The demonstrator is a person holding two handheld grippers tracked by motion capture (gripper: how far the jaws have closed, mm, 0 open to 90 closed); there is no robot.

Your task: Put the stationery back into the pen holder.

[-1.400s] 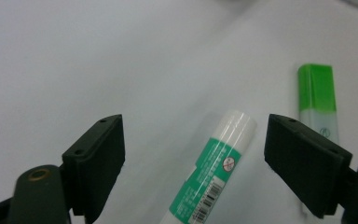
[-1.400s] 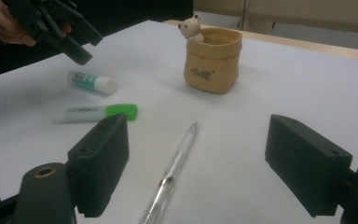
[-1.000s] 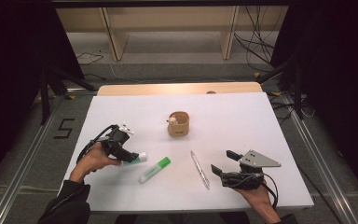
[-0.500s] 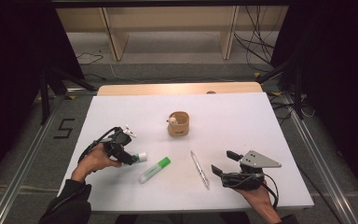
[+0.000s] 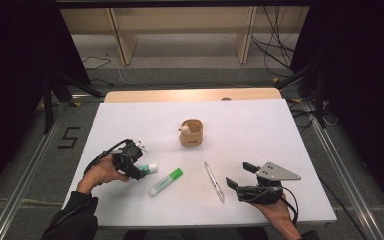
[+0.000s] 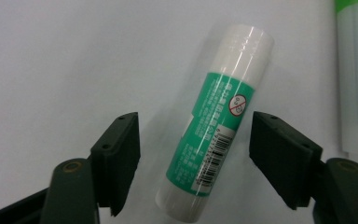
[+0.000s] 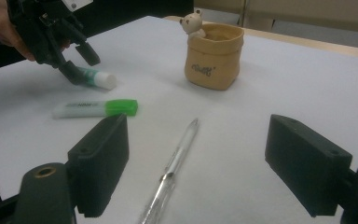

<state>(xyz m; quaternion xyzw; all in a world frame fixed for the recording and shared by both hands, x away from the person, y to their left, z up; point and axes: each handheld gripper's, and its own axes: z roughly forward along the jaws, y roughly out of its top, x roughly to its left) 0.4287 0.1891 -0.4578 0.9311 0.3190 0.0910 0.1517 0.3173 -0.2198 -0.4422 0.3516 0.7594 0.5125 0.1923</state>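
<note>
Straddling a white-and-green glue stick (image 6: 214, 135) that lies on the white table (image 5: 290, 130), the left gripper (image 5: 139, 170) has just been closing its jaws; pads clear of it. Right gripper (image 5: 242, 175): jaws wide, nothing between, resting near a clear plastic pen (image 5: 214, 181). Green-capped highlighter (image 5: 165, 182) just beside the stick.

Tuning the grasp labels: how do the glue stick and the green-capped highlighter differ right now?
The glue stick lies between the left tongs, whose jaws have just been closing without touching it yet; the highlighter lies free, away from both tongs. The glue stick has a green label on a white body; the highlighter has a green cap and looks longer. Both lie flat on the white table.
</note>
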